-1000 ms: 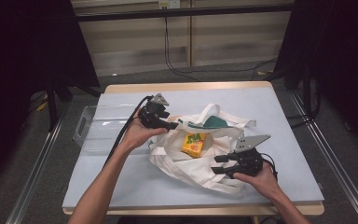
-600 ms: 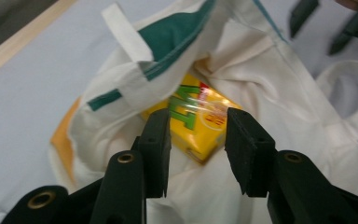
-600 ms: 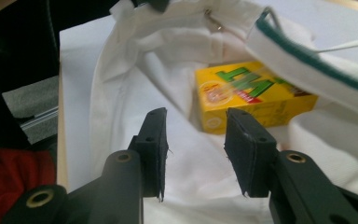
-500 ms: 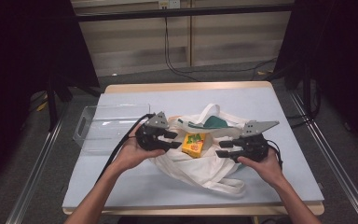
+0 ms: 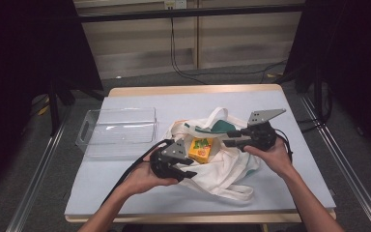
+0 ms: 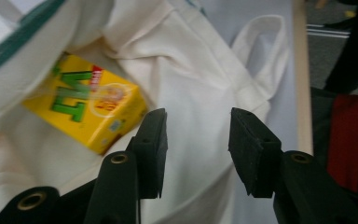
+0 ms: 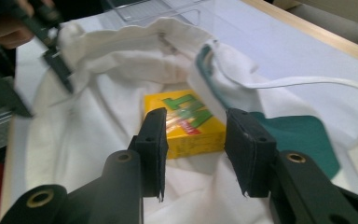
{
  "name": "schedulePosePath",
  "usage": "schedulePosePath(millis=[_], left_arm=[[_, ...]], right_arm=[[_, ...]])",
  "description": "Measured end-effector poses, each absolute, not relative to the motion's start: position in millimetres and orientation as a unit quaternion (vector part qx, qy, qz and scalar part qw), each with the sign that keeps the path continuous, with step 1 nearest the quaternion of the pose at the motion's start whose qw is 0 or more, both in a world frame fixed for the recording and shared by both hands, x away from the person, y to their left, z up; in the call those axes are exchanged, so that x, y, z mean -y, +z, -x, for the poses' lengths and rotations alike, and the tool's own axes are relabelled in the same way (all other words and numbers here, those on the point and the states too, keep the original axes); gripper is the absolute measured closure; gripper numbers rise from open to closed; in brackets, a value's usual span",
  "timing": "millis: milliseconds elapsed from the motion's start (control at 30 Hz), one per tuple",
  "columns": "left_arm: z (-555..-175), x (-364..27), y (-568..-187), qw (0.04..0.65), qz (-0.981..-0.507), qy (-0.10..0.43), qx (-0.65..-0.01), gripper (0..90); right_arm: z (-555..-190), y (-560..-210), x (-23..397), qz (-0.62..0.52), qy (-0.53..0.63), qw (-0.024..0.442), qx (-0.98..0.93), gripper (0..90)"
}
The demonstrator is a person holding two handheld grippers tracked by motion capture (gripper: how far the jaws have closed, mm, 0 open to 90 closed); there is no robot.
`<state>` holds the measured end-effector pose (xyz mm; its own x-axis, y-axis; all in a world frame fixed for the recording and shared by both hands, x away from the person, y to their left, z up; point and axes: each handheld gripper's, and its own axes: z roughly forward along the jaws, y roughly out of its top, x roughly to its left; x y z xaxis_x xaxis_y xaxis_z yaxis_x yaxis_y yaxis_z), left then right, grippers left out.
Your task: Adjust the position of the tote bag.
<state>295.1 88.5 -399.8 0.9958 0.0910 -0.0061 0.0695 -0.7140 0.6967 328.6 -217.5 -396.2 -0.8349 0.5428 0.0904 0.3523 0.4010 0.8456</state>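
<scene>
Left gripper (image 5: pixel 186 170) is seen at the near edge of the cloth bag (image 5: pixel 222 166), its jaws having just been narrowing, parted, with nothing caught between them. Right gripper (image 5: pixel 228 140) is held over the bag's far side, jaws likewise apart and empty. A yellow carton (image 5: pixel 200 149) lies in the open mouth of the bag on the table (image 5: pixel 125 183). The step is judged to be the approach; next, a jaw on each side of the carton is called for before closing.
</scene>
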Motion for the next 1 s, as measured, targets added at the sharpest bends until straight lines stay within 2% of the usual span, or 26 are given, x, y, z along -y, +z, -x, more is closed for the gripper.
schedulePosePath(millis=[67, 200, 467, 600, 667, 933, 967, 1000], left_arm=[[-293, -88, -401, 0.373, -0.927, 0.011, -0.038, 60.8], [-286, -79, -404, 0.370, -0.929, 0.003, -0.021, 60.3], [-271, -65, -411, 0.345, -0.939, -0.009, 0.007, 52.0], [-267, -52, -425, 0.310, -0.951, 0.009, 0.014, 49.3], [-266, -48, -430, 0.293, -0.956, 0.008, 0.020, 43.7], [-258, -43, -445, 0.260, -0.963, 0.045, 0.046, 44.6], [-257, -42, -447, 0.259, -0.964, 0.048, 0.043, 47.3], [-256, -43, -447, 0.256, -0.964, 0.055, 0.046, 53.6]], right_arm=[[-335, -396, 218, -0.277, 0.468, 0.106, -0.832, 54.9], [-349, -401, 215, -0.289, 0.456, 0.109, -0.835, 54.4], [-373, -412, 204, -0.288, 0.400, 0.107, -0.863, 52.6], [-380, -419, 196, -0.277, 0.366, 0.096, -0.883, 51.9], [-382, -425, 193, -0.277, 0.346, 0.095, -0.891, 51.4], [-394, -433, 193, -0.271, 0.337, 0.081, -0.898, 53.5], [-394, -433, 193, -0.273, 0.334, 0.080, -0.899, 55.2], [-395, -432, 192, -0.273, 0.330, 0.081, -0.900, 59.4]])
